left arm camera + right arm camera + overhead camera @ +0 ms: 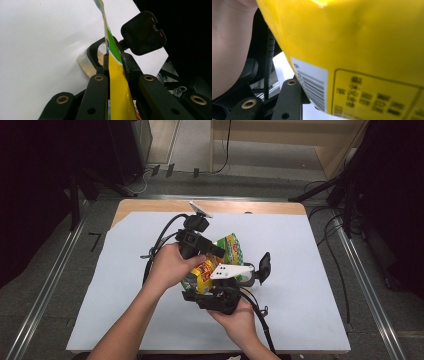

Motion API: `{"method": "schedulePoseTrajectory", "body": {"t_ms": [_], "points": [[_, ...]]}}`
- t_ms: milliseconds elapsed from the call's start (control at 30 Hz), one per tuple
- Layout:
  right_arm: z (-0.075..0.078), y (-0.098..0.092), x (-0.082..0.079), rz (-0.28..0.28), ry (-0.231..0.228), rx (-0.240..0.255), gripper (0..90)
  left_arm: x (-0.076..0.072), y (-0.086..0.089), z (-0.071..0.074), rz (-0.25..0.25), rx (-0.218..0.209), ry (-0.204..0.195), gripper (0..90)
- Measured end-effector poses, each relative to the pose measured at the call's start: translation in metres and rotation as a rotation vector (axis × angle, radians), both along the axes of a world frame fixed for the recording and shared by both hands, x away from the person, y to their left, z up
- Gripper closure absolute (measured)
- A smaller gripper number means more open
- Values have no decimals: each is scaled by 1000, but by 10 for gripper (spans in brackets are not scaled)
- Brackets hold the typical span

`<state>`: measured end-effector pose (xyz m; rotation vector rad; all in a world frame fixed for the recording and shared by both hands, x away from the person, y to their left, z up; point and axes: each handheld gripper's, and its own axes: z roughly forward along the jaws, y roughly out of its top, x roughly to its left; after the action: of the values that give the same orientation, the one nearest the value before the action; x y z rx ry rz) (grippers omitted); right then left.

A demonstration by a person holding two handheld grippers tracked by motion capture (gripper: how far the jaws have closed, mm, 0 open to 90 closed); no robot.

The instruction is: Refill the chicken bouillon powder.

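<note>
Currently, step: snack bag held up over the table between both tongs, tipped toward a small clear container; looks like a pour of the bag's contents, judged mid-way.
L gripper: jaws nearly together, pinching the bag's thin green/yellow edge; edge runs straight up between them in the left gripper view.
R gripper: under the bag, w/ the yellow barcode side pressed close against one jaw; partly closed, looks like a grip on the bag's body, but second jaw hidden, so not certain.
Bag location: mid-table, off the surface, just beside and above the container.
Container: clear tub w/ black hinged lid flipped open, on white sheet; tan crumbly stuff inside, level unclear.
Bag contents: can't tell, opaque.
Next move: prob. needs bag mouth aligned over the tub opening, then a gentle tilt w/o loosening either pinch.
Risk: spill onto sheet if mouth drifts off rim.
</note>
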<state>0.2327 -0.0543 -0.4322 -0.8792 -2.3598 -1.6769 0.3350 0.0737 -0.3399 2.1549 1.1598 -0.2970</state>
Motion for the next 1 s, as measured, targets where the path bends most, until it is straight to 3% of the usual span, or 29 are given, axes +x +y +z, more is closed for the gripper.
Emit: {"method": "schedulePoseTrajectory", "body": {"t_ms": [1000], "points": [[3, 0, 0, 8, -13, 8, 662, -2, 2, 5, 7, -9, -17, 833]]}}
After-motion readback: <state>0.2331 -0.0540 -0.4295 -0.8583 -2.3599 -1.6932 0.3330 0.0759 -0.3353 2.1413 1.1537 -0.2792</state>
